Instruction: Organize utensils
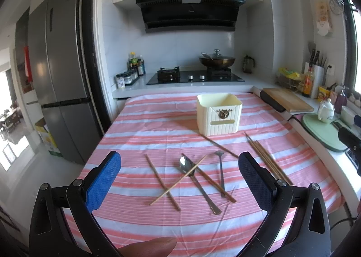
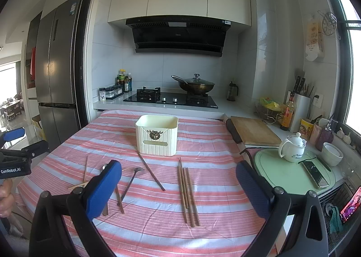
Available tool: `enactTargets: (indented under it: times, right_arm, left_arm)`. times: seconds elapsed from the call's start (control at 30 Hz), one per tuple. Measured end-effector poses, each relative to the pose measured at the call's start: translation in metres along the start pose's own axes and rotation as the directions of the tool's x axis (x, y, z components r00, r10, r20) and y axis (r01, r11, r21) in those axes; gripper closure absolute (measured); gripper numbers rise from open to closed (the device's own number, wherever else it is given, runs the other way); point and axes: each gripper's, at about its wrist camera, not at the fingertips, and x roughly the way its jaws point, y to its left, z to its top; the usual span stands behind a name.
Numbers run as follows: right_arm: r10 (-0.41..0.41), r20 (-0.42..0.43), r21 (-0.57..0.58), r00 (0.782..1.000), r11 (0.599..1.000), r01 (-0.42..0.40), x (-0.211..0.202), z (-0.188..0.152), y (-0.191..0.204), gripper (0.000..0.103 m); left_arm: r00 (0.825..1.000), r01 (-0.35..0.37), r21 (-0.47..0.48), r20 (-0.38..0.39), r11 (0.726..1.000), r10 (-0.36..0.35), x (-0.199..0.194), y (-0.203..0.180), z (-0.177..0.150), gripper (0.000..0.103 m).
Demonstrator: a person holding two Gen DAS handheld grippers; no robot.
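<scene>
A cream utensil box (image 1: 218,113) (image 2: 157,134) stands empty on the striped cloth. In front of it lie loose utensils: a large metal spoon (image 1: 198,183), a small dark spoon (image 1: 221,172) (image 2: 130,183), crossed chopsticks (image 1: 162,181), a single dark chopstick (image 2: 151,171), and a bundle of chopsticks (image 1: 267,160) (image 2: 188,193). My left gripper (image 1: 180,166) is open and empty above the spoons. My right gripper (image 2: 179,174) is open and empty above the chopstick bundle. The left gripper's body shows at the right view's left edge (image 2: 15,155).
The striped tablecloth (image 1: 146,130) (image 2: 214,144) covers the table. A wooden cutting board (image 2: 255,131), a green board (image 2: 270,166) with a white teapot (image 2: 292,147), a phone (image 2: 315,173) and bowls stand on the right counter. A stove with a wok (image 2: 194,86) is behind.
</scene>
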Motion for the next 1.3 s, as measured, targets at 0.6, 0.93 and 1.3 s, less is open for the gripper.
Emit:
enactTargets:
  times: [0.6, 0.93, 1.3]
  right_arm:
    - [0.003, -0.002, 0.005, 1.0, 1.0, -0.003, 0.003, -0.001, 0.001, 0.0]
    - [0.004, -0.003, 0.008, 1.0, 1.0, -0.004, 0.006, -0.003, 0.002, 0.0]
    - [-0.005, -0.033, 0.02, 0.999, 1.0, 0.006, 0.031, -0.019, -0.012, 0.0]
  left_arm:
    - [0.999, -0.029, 0.018, -0.017, 0.999, 0.029, 0.006, 0.0, 0.002, 0.0]
    - [0.998, -0.031, 0.02, -0.052, 0.999, 0.032, 0.02, 0.002, -0.001, 0.0]
    - [0.911, 0.21, 0.027, -0.369, 0.977, -0.186, 0.125, 0.044, -0.049, 0.001]
